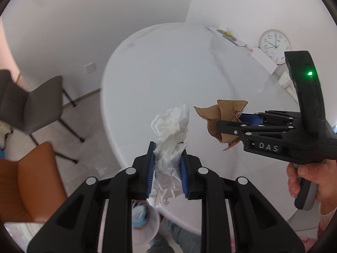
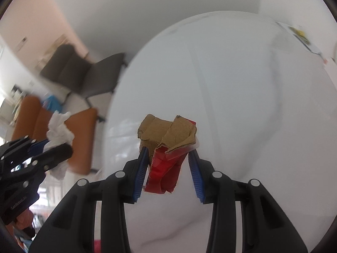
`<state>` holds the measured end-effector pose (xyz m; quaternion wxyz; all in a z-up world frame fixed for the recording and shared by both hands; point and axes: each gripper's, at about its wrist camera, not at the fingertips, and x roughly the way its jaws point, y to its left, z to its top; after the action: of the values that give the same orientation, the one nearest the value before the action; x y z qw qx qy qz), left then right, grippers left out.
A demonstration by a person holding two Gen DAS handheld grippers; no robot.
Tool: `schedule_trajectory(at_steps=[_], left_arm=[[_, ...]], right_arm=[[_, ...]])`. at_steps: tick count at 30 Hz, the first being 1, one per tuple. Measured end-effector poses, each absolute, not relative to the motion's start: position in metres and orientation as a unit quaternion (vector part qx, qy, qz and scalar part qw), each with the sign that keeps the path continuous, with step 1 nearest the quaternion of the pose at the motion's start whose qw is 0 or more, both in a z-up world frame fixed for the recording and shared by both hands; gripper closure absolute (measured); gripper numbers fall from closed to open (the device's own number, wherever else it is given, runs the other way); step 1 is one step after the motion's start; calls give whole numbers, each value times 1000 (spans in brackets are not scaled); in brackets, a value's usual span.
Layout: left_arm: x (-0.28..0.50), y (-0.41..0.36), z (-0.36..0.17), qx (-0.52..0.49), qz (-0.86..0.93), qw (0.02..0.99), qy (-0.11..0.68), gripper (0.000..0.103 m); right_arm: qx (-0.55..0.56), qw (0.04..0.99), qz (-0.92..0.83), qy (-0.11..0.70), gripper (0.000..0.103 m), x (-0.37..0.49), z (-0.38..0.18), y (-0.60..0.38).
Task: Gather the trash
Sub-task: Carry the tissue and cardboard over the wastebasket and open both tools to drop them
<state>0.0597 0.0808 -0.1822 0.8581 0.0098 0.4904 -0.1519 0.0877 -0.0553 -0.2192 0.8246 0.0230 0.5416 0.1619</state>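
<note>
The left gripper [image 1: 167, 147] is squeezed tight on a crumpled white tissue [image 1: 170, 126]. The tissue sticks out past the blue pads [image 1: 183, 168] and hangs a bit below them too. It is up in the air, over the near edge of the round white table [image 1: 168, 63].

The right gripper [image 2: 168, 154] is pinching a torn piece of cardboard [image 2: 168, 132] — brown on one side, shiny red on the other. The red part hangs down between the two fingers. This piece is also up off the table, not touching it.

In the left wrist view, the cardboard [image 1: 223, 116] is just to the right of the tissue, close but not touching. A hand [image 1: 307, 179] holds the handle of the right gripper at the far right.

On the left, beside the table, stand a gray chair [image 1: 31, 105] and an orange chair [image 1: 27, 179]. Far across the table, near the wall, leans a round white clock [image 1: 274, 46], with a flat paper [image 1: 227, 35] lying to its left.
</note>
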Motion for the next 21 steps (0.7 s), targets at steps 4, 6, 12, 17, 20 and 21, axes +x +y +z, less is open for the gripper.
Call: schedule_trajectory(at_steps=[4, 6, 12, 17, 20, 21], left_arm=[[30, 125, -193, 5, -128, 855, 503, 82], [19, 141, -201, 0, -120, 851, 511, 82], [-10, 182, -236, -9, -106, 831, 546, 82], [-30, 202, -262, -16, -103, 819, 564, 82], [-36, 208, -276, -17, -107, 811, 575, 80], [-38, 209, -279, -16, -108, 809, 578, 78]], right_arm=[[6, 809, 203, 551, 63, 62, -219, -6], [-1, 804, 216, 554, 63, 51, -219, 12], [-15, 794, 241, 558, 63, 32, -218, 54], [-24, 787, 250, 563, 63, 13, -222, 75], [-30, 784, 254, 566, 63, 3, -225, 85], [-31, 782, 255, 568, 63, 1, -226, 88]])
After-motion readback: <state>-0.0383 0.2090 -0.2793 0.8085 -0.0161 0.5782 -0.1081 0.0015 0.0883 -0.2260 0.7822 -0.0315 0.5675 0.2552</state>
